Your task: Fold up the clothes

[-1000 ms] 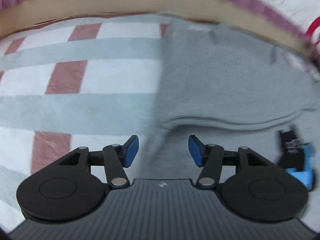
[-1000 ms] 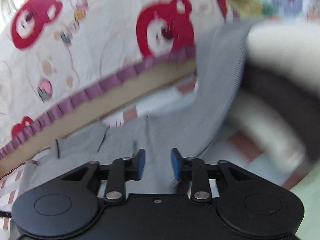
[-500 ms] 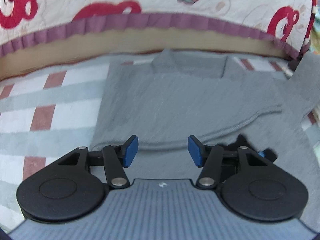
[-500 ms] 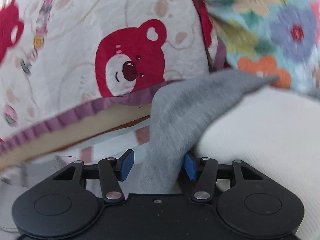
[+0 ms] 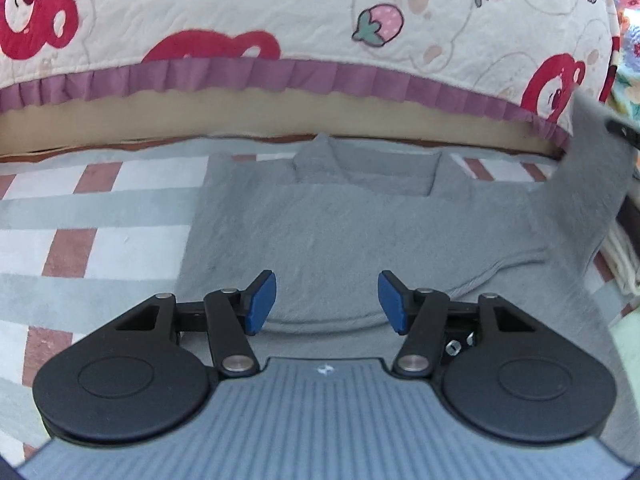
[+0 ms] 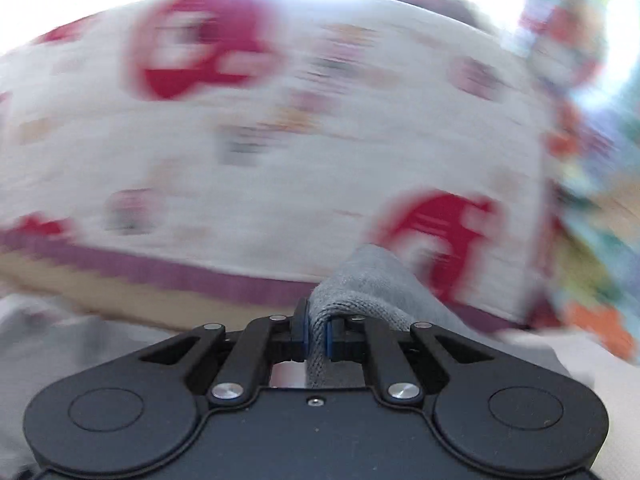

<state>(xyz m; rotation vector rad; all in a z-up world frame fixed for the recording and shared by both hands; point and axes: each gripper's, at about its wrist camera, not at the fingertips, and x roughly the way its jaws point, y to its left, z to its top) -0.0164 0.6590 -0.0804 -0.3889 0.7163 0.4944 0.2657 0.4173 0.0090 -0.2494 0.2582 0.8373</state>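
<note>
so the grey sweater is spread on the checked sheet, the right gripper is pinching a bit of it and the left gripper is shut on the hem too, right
Not quite. The left gripper is open, its blue pads spread apart above the grey sweater and holding nothing, as the left wrist view shows. The rest stands: the sweater lies on the checked sheet, and the right gripper is shut on a fold of it.

The left black tool point(image 5: 327, 302) with blue pads sits low in the frame, its two fingers spread wide apart with nothing between them. The right black tool point(image 6: 316, 332) is closed tightly, pinching grey knitted fabric point(image 6: 360, 280).
</note>
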